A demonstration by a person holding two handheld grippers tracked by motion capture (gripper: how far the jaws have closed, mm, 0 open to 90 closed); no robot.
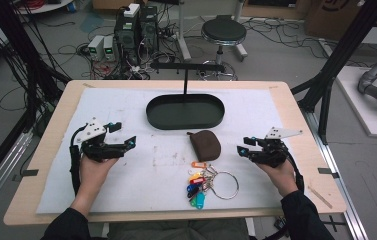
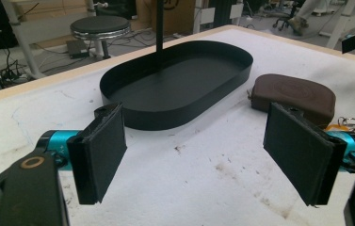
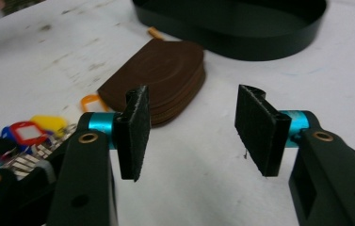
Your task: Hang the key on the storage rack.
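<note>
A: We hold the right tongs (image 1: pixel 244 145) at about three o'clock on the tabletop (image 1: pixel 126 175), jaws apart with nothing between them, aimed at the brown pouch (image 1: pixel 205 144).

B: And the pouch lies flat near the middle, just at six o'clock of the black oval tray (image 1: pixel 185 111), apart from its wall. We judge it sits there so either hand can reach it.

A: The bunch of coloured key tags on a ring (image 1: pixel 207 184) lies just beside it, toward six o'clock.

B: Our left tongs (image 1: pixel 124 134) wait at nine o'clock, jaws wide apart and empty, likely kept clear of the right side's approach.

A: Any writing? We read none on the pouch or the tags; they are too small to tell.
</note>
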